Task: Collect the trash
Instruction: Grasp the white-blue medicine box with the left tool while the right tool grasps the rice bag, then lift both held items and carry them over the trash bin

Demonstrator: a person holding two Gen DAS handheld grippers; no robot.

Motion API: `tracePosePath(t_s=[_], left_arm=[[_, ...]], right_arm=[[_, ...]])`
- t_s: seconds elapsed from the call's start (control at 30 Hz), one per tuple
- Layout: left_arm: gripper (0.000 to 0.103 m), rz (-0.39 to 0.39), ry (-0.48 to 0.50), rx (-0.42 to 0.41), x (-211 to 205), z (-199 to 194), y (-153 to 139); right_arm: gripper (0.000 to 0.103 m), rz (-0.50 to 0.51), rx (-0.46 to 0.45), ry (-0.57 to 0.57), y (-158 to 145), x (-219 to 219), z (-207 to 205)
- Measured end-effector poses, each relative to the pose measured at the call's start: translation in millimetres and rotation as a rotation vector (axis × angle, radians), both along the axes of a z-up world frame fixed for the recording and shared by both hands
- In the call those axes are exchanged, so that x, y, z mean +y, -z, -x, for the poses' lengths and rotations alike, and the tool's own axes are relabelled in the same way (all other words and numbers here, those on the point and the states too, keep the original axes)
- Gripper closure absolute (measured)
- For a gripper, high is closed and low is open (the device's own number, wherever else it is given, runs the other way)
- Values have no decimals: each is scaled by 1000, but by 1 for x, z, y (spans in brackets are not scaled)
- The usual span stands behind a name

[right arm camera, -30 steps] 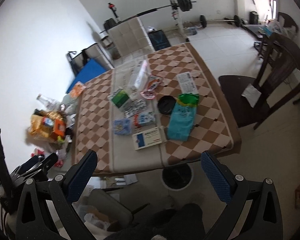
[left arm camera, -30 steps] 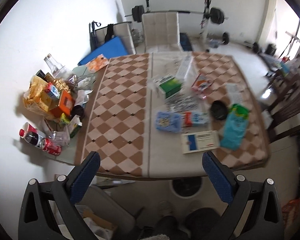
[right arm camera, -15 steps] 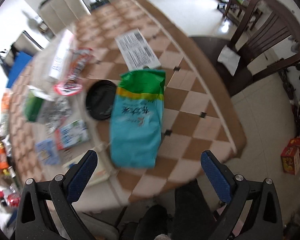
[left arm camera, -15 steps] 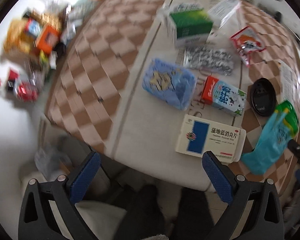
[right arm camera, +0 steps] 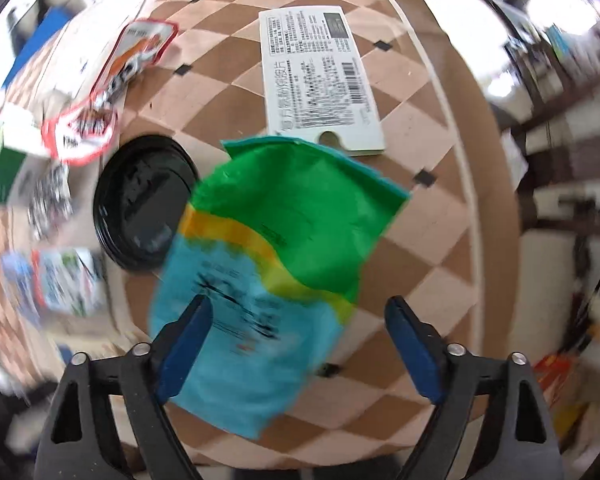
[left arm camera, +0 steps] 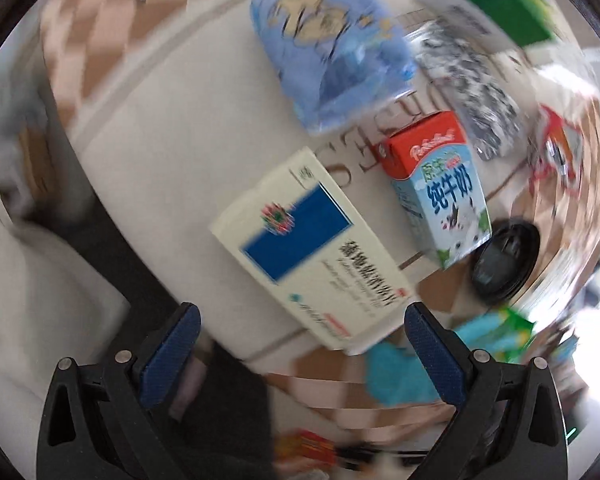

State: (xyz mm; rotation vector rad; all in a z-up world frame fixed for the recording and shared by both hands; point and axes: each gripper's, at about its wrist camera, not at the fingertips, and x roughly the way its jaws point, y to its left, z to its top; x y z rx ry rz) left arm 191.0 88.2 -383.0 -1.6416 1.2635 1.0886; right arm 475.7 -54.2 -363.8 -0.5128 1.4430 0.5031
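The right hand-held gripper (right arm camera: 298,334) points down over the desk (right arm camera: 420,240), its jaws wide but closing, with the lower end of the teal-and-green bag (right arm camera: 272,264) between them and no pad pressing on it yet. The bag lies flat near the desk's near edge. It looks like an empty, thin, soft pouch: light, likely slippery, prone to crumple. Judged best hold: pinch across the teal lower end.

The left hand-held gripper (left arm camera: 300,344) stands fully open and empty above the white-and-blue medicine box (left arm camera: 308,248), a stiff, light carton best taken across its narrow sides.

Obstructions: the black lid (right arm camera: 140,208) touches the bag's left side; the white printed card (right arm camera: 320,80) is partly under its top. The milk carton (left arm camera: 440,188) lies just beside the box.
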Motion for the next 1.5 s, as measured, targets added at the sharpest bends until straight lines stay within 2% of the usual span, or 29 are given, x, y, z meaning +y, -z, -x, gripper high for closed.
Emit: tracePosePath(t_s=[0.1, 0.17, 0.23, 0.27, 0.3, 0.33, 0.4, 0.5, 0.6, 0.63, 0.73, 0.87, 0.97, 1.03, 1.13, 1.37, 1.5], left_arm=[[0, 60, -123, -26, 0, 2, 21], [0, 76, -171, -15, 1, 3, 31], [1, 78, -185, 17, 2, 2, 38], [7, 71, -177, 32, 2, 1, 40], [9, 53, -163, 33, 4, 3, 43], [15, 28, -130, 33, 6, 2, 43], [16, -14, -13, 67, 12, -9, 34], [19, -104, 257, 111, 13, -28, 25], [19, -183, 518, 146, 7, -43, 21], [19, -195, 570, 152, 6, -46, 20], [17, -187, 588, 149, 10, -67, 10], [19, -174, 527, 143, 9, -56, 20], [20, -202, 485, 121, 22, -43, 23], [21, -235, 493, 116, 25, -25, 25], [21, -286, 538, 138, 11, -21, 24], [22, -443, 664, 219, -26, -34, -16], [22, -525, 690, 232, -40, -32, -37]], right_arm=[[14, 13, 26, -12, 2, -19, -10], [14, -25, 68, 26, 2, -30, -18], [13, -52, 108, 66, 1, -39, -24], [13, -64, 119, 82, 2, -42, -30], [10, -78, 129, 101, 3, -44, -32], [8, -87, 133, 114, 3, -45, -34], [7, -101, 138, 141, 1, -46, -37], [2, -171, 161, 168, -1, -34, -38], [2, -204, 173, 183, -1, -20, -32], [2, -204, 172, 187, -2, -16, -28], [2, -169, 164, 186, 2, -4, -17], [2, -99, 175, 163, 20, 11, -8], [2, -74, 167, 148, 27, 12, -6], [2, -81, 178, 146, 30, 7, -7], [6, -109, 150, 105, 27, 3, -6], [10, -130, 108, 9, 20, -17, 6], [11, -148, 45, -76, 5, -9, 27]])
